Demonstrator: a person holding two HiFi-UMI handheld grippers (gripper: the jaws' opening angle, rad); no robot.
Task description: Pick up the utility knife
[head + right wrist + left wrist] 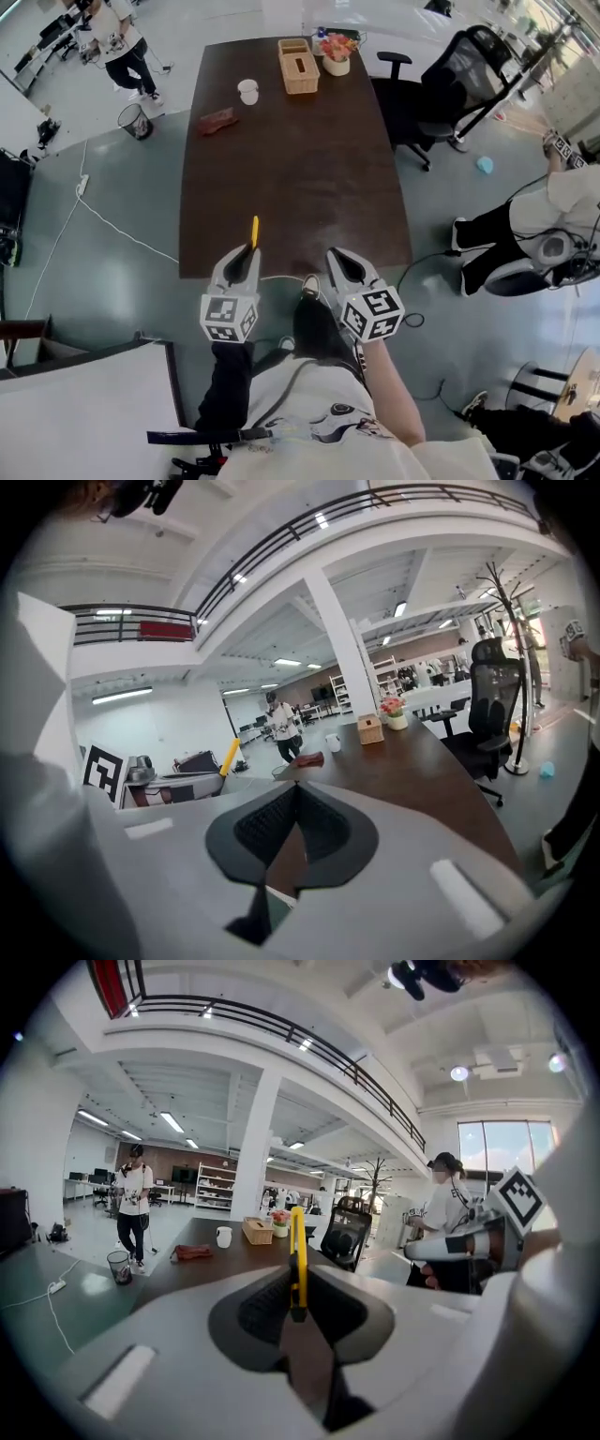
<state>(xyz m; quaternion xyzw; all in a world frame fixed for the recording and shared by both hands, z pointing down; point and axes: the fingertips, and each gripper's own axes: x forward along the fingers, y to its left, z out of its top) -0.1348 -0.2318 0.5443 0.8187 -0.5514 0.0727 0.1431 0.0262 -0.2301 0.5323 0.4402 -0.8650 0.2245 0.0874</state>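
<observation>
A yellow utility knife [254,232] sticks out forward from my left gripper [248,251], which is shut on it above the near edge of the dark table [300,169]. In the left gripper view the knife [297,1260] stands upright, pinched between the black pads of my left gripper [296,1309]. My right gripper [334,256] hovers beside it at the table's near edge, shut with nothing in it. In the right gripper view the pads of my right gripper [295,794] meet, and the knife [229,756] shows at the left.
At the table's far end stand a wicker box [297,66], a flower pot [337,53], a white cup [247,91] and a reddish cloth [217,120]. A black office chair [455,80] is at the right. People stand or sit around the room; cables lie on the floor.
</observation>
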